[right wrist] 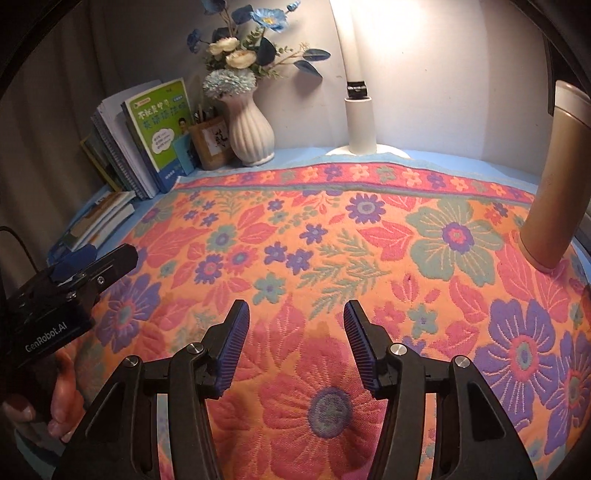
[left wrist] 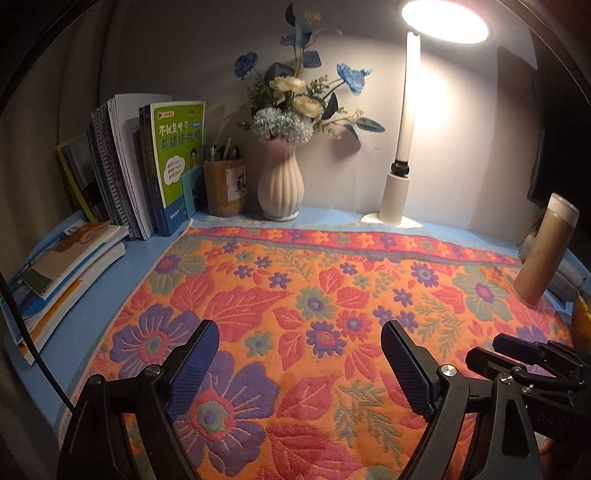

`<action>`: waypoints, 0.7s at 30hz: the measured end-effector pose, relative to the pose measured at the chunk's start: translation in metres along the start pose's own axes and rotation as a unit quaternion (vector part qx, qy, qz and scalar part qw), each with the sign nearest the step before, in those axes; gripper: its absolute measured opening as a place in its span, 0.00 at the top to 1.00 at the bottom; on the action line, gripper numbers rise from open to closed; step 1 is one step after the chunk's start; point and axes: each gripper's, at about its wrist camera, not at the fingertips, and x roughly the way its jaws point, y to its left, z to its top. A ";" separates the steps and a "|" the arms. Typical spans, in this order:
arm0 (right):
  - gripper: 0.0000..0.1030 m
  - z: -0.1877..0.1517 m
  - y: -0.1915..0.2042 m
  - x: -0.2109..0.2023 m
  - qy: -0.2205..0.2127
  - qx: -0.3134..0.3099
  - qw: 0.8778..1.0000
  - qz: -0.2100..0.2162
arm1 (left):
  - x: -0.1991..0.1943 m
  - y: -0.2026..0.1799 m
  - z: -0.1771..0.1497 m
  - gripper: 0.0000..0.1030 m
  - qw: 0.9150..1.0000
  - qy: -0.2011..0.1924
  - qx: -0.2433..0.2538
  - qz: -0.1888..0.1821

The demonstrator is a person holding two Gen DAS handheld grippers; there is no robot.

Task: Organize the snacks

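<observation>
Left gripper [left wrist: 299,354], black frame with blue ribbed pads, jaws wide apart, nothing between them; it hangs over the near part of the orange floral woven cloth [left wrist: 332,280]. Right gripper [right wrist: 295,343], same build, jaws moderately open, also empty, over the cloth's near middle; each gripper shows at the other view's side edge.

Step, as judged: start of task, nothing grasped. No snack packet can be identified in either view; an orange-brown object [left wrist: 581,314] at the cloth's right edge is cropped and cannot be named. Next move likely calls for turning toward the snacks before any grasp.

Right view alone: bare hand [right wrist: 55,398] on the left gripper's body. Left view alone: lit round lamp head [left wrist: 445,18]. Both: tan cylindrical flask with white cap [right wrist: 554,177] at the right edge; white ribbed vase of blue and cream flowers [right wrist: 249,129] at the desk's back edge; upright books [left wrist: 147,170] in the far-left corner.
</observation>
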 end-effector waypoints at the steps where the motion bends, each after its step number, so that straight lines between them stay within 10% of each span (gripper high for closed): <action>1: 0.49 -0.003 -0.002 0.005 0.005 0.002 1.000 -0.004 | 0.008 -0.001 -0.004 0.13 1.000 0.011 0.000 0.001; 21: 0.27 -0.014 0.002 0.029 0.029 -0.021 0.998 -0.056 | 0.043 0.008 -0.024 0.12 0.998 0.052 -0.033 0.007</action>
